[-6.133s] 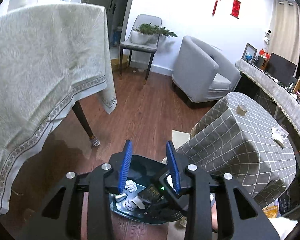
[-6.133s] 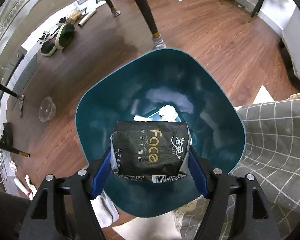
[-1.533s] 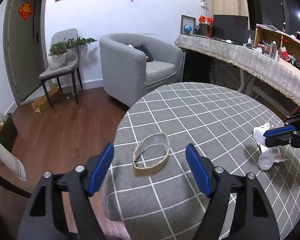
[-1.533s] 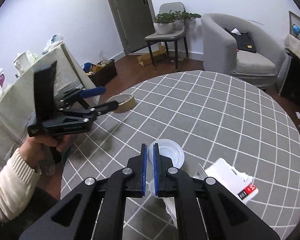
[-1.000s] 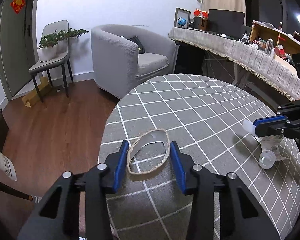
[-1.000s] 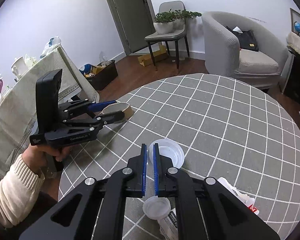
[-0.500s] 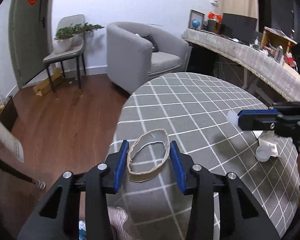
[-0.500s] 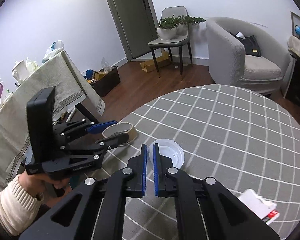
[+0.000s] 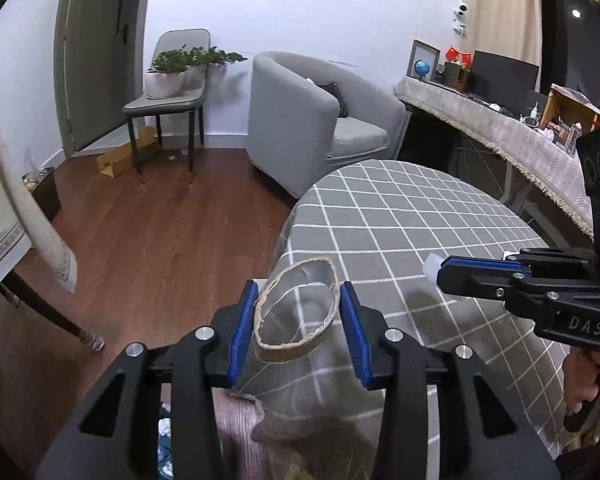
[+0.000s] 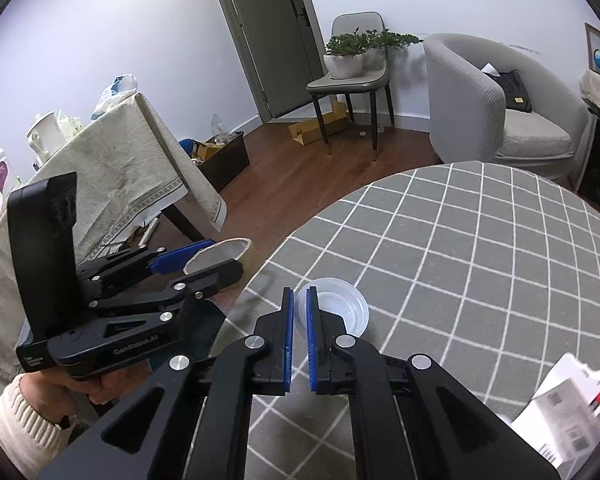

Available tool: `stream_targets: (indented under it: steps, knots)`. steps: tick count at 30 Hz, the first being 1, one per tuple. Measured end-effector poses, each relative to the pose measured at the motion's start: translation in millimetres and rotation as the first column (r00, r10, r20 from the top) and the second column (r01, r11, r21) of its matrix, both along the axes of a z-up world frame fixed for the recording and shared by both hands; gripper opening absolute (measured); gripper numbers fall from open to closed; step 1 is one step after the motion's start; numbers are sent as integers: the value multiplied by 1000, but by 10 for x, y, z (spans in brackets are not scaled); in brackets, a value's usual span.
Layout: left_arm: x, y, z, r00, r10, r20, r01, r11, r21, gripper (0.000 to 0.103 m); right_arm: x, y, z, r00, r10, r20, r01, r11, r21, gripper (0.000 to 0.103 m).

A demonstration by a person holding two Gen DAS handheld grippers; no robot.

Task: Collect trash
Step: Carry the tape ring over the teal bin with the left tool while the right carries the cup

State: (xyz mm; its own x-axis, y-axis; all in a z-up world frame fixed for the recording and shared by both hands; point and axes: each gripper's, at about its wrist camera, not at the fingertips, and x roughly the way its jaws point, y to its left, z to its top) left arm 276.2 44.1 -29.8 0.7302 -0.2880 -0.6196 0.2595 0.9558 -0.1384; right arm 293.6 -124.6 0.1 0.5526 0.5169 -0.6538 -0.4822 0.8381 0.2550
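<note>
My left gripper [image 9: 298, 290] is shut on a flattened brown cardboard tape ring [image 9: 284, 354], held in the air over the edge of the round grey checked table [image 9: 400, 216]. The right wrist view shows that ring [image 10: 236, 245] and the left gripper [image 10: 222, 257] beyond the table's left rim, with a hand in a cream sleeve [image 10: 24, 412] on the handle. My right gripper [image 10: 299, 294] is shut on the rim of a clear plastic cup [image 10: 340, 308], lifted above the cloth. In the left wrist view the right gripper [image 9: 444, 271] comes in from the right with the cup's white edge [image 9: 430, 266] at its tip.
A white printed box [image 10: 568, 408] lies on the table near me. A bin with crumpled trash [image 9: 164, 436] shows on the floor below the left gripper. A cloth-covered table [image 10: 112, 168] stands to the left, a grey armchair [image 9: 300, 120] and a chair with a plant [image 9: 168, 96] behind.
Both grippers have carried their loads leftward toward the table's edge. The tape ring now hangs past the rim over the floor. Both grips are unchanged.
</note>
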Motion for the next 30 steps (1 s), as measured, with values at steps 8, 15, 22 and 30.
stream_targets:
  steps: [8, 15, 22, 30]
  knots:
    - [-248, 136, 97, 1000, 25, 5, -25, 1000, 4, 44, -185, 171, -21, 1000, 7, 5, -7, 1000, 13, 6]
    - [-391, 330, 32, 997, 72, -24, -71, 997, 25, 44, -313, 358, -45, 1000, 30, 0, -30, 999, 26, 6]
    - [-433, 665, -146, 988, 127, -84, -124, 991, 49, 44, -356, 594, -29, 998, 61, 2, -61, 997, 37, 6]
    - [-492, 991, -313, 978, 167, -127, -158, 984, 77, 44, -313, 1033, -81, 992, 122, -12, -122, 992, 27, 6]
